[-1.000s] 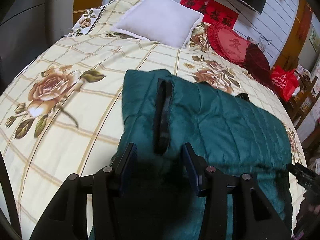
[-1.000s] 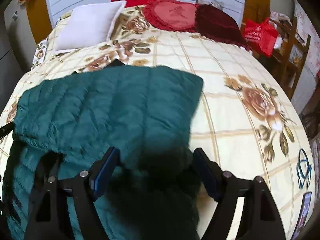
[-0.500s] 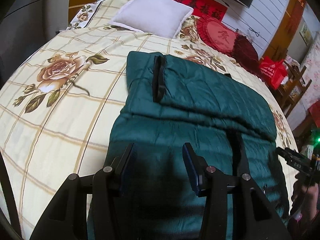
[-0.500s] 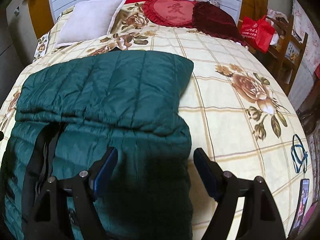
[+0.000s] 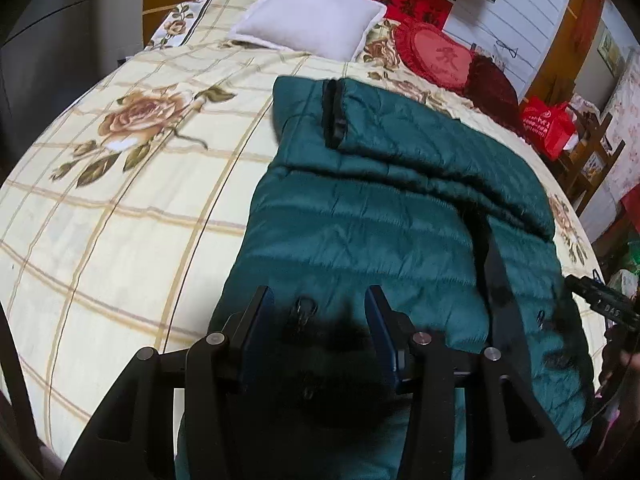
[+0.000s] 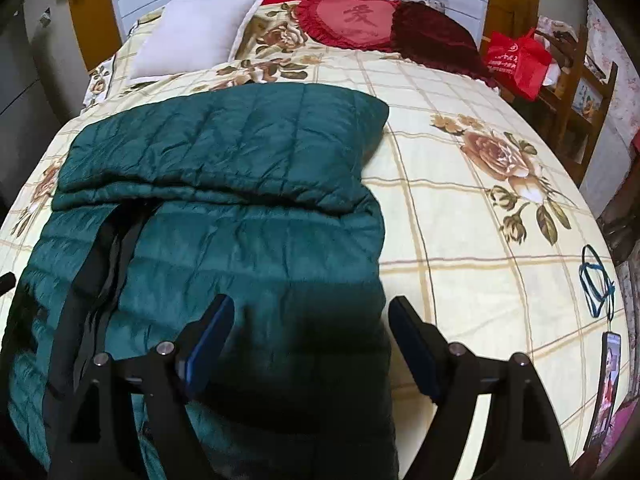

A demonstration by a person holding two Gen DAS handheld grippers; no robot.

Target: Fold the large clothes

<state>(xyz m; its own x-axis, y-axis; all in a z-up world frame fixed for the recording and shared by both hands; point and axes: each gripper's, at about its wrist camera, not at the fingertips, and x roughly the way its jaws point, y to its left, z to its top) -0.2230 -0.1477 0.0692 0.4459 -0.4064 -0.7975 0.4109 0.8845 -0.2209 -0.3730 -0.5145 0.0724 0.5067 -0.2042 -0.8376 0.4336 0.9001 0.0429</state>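
Note:
A dark green quilted jacket (image 5: pixel 380 216) lies on the flowered bed sheet (image 5: pixel 120 220), its far part folded over toward me; it also shows in the right wrist view (image 6: pixel 240 208). A black zipper strip (image 5: pixel 332 116) runs along the folded part, and another (image 6: pixel 100 264) along the near part. My left gripper (image 5: pixel 318 308) is open above the jacket's near left area, holding nothing. My right gripper (image 6: pixel 310 320) is open wide above the jacket's near right edge, holding nothing.
A white pillow (image 5: pixel 312 28) and red heart cushions (image 6: pixel 352 16) lie at the head of the bed. A red bag (image 6: pixel 516 60) sits on wooden furniture to the right. A blue cord (image 6: pixel 596 280) and a phone (image 6: pixel 608 380) lie near the bed's right edge.
Both grippers have pulled back toward me from the folded part, so more of the jacket's near half shows. Both stayed open.

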